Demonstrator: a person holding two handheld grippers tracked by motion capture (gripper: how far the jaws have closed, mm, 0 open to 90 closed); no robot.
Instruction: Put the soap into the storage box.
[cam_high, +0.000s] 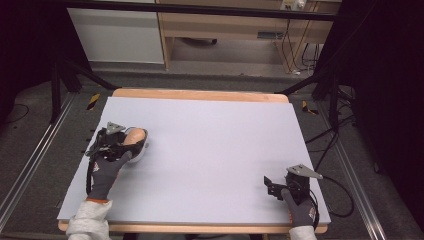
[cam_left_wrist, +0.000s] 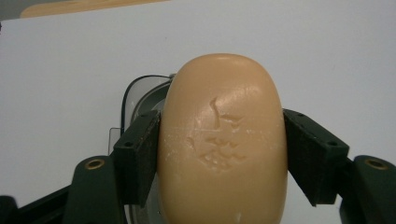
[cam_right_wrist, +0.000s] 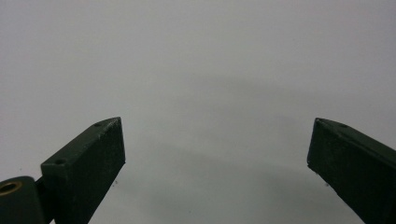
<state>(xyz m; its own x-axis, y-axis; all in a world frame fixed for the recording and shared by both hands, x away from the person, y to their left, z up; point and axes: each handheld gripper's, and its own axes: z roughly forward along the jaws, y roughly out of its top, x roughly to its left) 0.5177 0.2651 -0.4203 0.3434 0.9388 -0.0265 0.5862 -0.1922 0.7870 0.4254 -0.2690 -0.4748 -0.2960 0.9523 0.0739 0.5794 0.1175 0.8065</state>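
Jaws of the left gripper (cam_left_wrist: 223, 154) pinch the tan soap bar (cam_left_wrist: 223, 144) between them, over a clear soap dish (cam_left_wrist: 140, 93) behind. Slick soap could squirt out under squeeze. Right gripper (cam_right_wrist: 217, 154) jaws are spread, nothing between.

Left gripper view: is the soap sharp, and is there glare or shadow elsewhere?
Left gripper view: the soap bar is sharp, its stamped mark legible, with a soft sheen on top. Right gripper view: a faint curved shadow lies on the table. High view: surroundings dark, table evenly lit.
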